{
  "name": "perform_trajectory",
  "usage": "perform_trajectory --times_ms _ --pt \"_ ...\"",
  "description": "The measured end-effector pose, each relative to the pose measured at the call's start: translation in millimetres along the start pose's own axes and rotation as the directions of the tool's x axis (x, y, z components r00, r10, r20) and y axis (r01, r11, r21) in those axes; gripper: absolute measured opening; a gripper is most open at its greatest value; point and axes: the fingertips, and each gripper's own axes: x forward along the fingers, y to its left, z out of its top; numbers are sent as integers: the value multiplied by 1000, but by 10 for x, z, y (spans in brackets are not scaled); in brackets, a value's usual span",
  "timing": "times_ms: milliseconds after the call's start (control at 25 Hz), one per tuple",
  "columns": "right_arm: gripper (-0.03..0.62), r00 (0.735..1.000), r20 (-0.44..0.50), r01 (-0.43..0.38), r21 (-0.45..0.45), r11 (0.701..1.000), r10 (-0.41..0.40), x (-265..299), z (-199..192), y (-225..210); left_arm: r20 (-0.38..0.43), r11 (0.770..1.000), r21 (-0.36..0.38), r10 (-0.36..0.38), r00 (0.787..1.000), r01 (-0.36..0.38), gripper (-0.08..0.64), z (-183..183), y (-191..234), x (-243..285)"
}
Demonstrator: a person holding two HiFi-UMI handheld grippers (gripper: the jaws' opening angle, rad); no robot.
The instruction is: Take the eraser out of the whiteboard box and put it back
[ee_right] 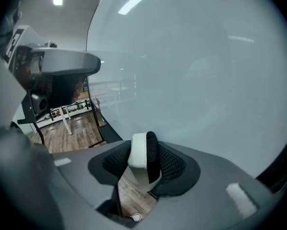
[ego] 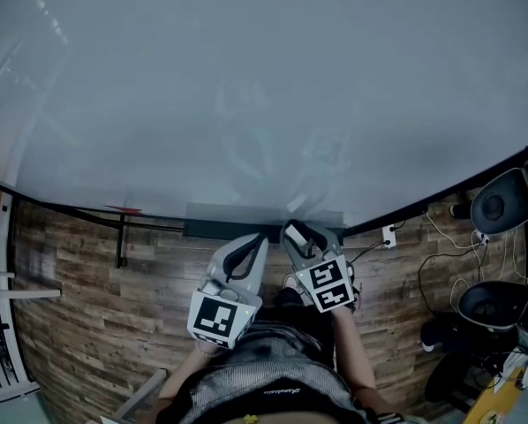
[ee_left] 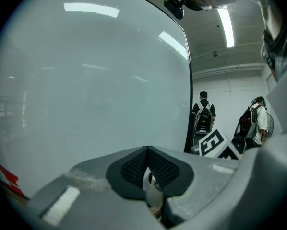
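A large whiteboard (ego: pixel 246 87) fills the top of the head view. The dark whiteboard box (ego: pixel 215 230) sits along its lower edge. My right gripper (ego: pixel 299 234) is at the box's right part, its jaws still closing slightly on a white-and-black eraser (ee_right: pixel 143 159) that stands on edge between the pads. In the right gripper view the gripper (ee_right: pixel 144 153) points at the board. My left gripper (ego: pixel 257 238) hovers just left of it by the box; its pads (ee_left: pixel 134 169) meet at the tip with nothing held. The inside of the box is hidden.
A red marker-like thing (ego: pixel 123 209) lies on the board's ledge at the left, above a black stand leg (ego: pixel 120 241). Two dark chairs (ego: pixel 502 201) (ego: pixel 489 303) and a wall socket with cables (ego: pixel 388 235) stand on the wooden floor at the right. People with backpacks (ee_left: pixel 203 116) stand beyond the board.
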Motion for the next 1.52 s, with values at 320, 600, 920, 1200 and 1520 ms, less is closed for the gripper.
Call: perform_trajectory --times_ms 320,600,920,1200,1520 --pt "175 1000 5 12 22 1000 -12 -32 -2 -3 -2 999 8 -33 999 33 2 -3 -51 0" --pt "175 1000 4 11 12 1000 -11 -71 19 33 -3 999 12 -49 999 49 2 -18 -80 -33" --pt "175 999 30 17 -7 1000 -17 -167 138 61 5 995 71 -73 997 72 2 -26 -82 -62" --pt "175 998 53 22 -19 1000 -21 -310 316 73 7 996 41 -82 997 81 2 9 -142 -47" --pt "175 996 82 30 -30 999 -27 -439 505 53 10 996 7 -85 996 84 2 28 -159 -6"
